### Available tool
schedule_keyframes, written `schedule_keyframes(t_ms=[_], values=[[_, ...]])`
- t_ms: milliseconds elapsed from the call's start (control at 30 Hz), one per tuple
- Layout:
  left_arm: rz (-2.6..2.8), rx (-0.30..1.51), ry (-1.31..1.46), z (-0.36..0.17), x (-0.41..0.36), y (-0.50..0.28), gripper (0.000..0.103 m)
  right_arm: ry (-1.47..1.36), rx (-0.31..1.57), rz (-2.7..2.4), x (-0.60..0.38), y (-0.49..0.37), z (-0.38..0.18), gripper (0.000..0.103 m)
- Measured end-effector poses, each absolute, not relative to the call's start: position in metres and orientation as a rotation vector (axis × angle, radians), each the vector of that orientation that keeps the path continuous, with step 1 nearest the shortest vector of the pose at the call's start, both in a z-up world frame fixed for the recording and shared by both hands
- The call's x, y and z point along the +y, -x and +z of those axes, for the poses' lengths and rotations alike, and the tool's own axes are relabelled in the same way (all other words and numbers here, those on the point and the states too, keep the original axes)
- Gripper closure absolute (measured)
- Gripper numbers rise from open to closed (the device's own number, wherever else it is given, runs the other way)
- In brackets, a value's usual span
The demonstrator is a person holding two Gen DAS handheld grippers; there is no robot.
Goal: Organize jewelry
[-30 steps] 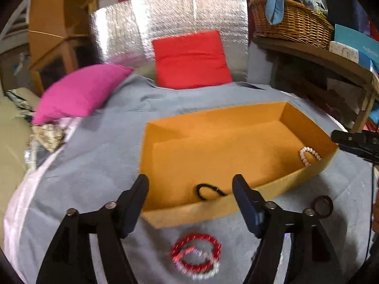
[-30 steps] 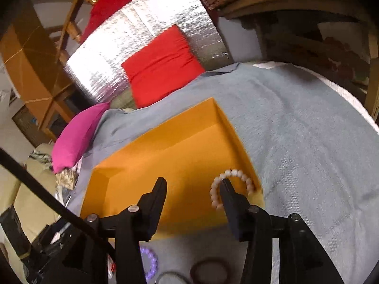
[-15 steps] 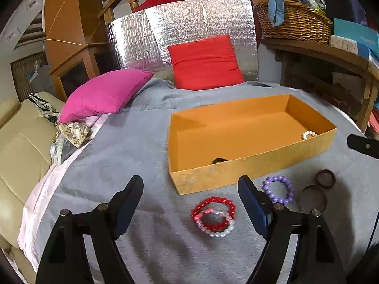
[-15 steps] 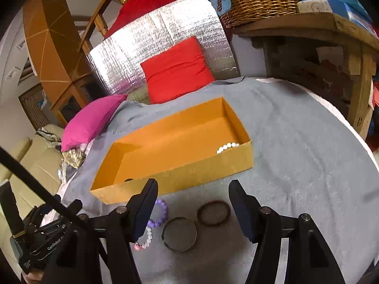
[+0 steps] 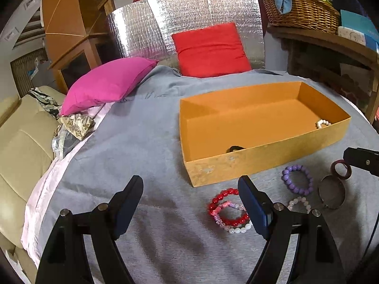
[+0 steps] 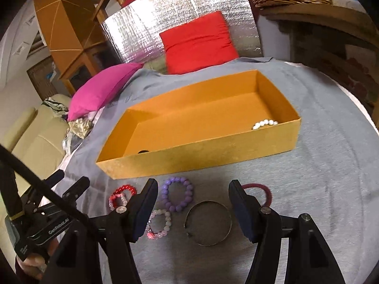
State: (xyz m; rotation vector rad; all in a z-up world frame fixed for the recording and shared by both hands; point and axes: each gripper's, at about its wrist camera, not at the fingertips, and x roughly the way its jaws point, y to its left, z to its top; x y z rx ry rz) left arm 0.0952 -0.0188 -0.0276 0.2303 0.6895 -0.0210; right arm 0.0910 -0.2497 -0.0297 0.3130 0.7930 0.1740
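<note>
An orange box (image 5: 260,159) (image 6: 201,156) lies on the grey blanket, with a white pearl bracelet (image 5: 322,123) (image 6: 264,124) and a black hair tie (image 5: 234,148) inside. In front of it lie a red bead bracelet (image 5: 225,193) overlapping a pink-white one, a purple bracelet (image 6: 177,196), a pale pink bracelet (image 6: 158,223), a metal bangle (image 6: 208,222) and a dark red ring (image 6: 260,189). My left gripper (image 5: 189,184) hovers open left of the red bracelet. Open too, my right gripper (image 6: 193,187) hangs over the purple bracelet and bangle, holding nothing.
A magenta pillow (image 5: 106,82) and a red cushion (image 5: 210,49) lie at the blanket's far side, before a silver foil panel. A beige sofa (image 5: 21,146) borders the left. A wooden shelf with a wicker basket (image 5: 300,7) stands at right.
Both grippers drew back from over the box toward the near side, bringing the loose bracelets into view. The right jaws widened, leaving the pearl bracelet in the box.
</note>
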Motion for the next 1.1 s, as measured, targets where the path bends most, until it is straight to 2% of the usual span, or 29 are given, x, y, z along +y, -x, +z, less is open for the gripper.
schedule_keyframes(t_ms=[1100], values=[[-0.048,0.72,-0.294,-0.037,-0.037,-0.1,0.02,-0.321,0.856,0.183,-0.259,-0.089,-0.038,0.037]])
